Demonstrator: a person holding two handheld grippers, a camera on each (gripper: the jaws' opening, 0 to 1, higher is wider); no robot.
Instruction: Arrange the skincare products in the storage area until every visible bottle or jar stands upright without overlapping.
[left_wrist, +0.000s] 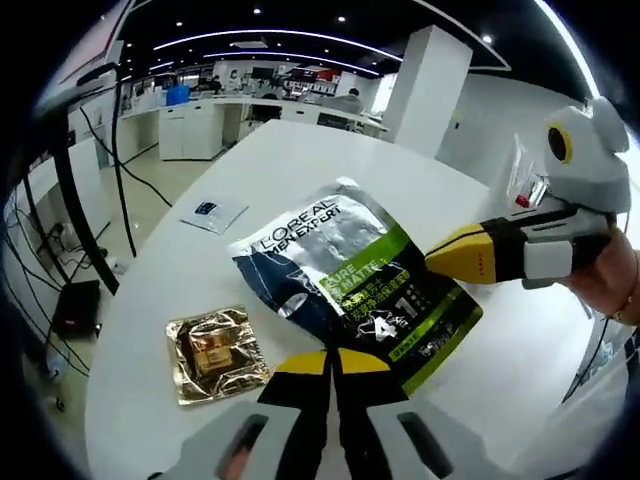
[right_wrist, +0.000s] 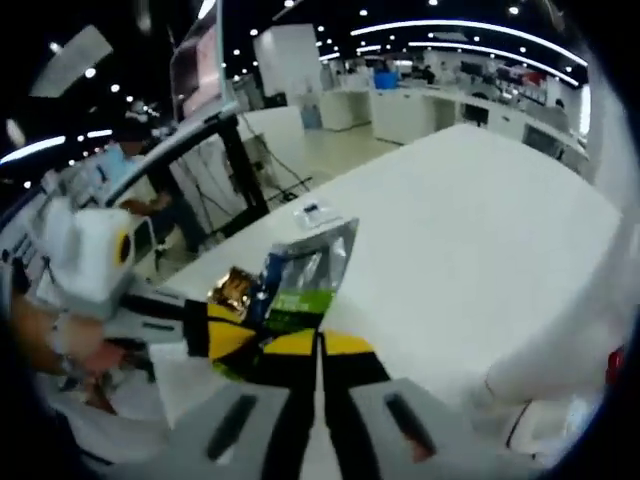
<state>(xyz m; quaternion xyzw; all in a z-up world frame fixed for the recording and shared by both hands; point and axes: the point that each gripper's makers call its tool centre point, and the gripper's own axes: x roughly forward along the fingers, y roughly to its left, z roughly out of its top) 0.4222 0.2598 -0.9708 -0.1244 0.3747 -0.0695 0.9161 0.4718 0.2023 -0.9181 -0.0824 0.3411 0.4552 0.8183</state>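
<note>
A L'Oreal Men Expert pouch (left_wrist: 350, 275), silver, dark blue and green, is held over the white table (left_wrist: 330, 160). In the left gripper view my left gripper (left_wrist: 335, 358) is shut on the pouch's near edge. My right gripper (left_wrist: 440, 258) comes in from the right, its yellow tips pinched on the pouch's right edge. The right gripper view shows the same pouch (right_wrist: 300, 280) just beyond my right gripper (right_wrist: 320, 345), jaws together. There the left gripper (right_wrist: 205, 330) reaches in from the left. A crumpled gold sachet (left_wrist: 215, 350) lies flat on the table beside the pouch (right_wrist: 232, 288).
A small blue and white card (left_wrist: 212, 213) lies further out on the table (right_wrist: 318, 213). A hand (left_wrist: 610, 285) holds the right gripper. Black cables and a stand (left_wrist: 75, 200) hang past the table's left edge. White counters (left_wrist: 190, 130) line the far wall.
</note>
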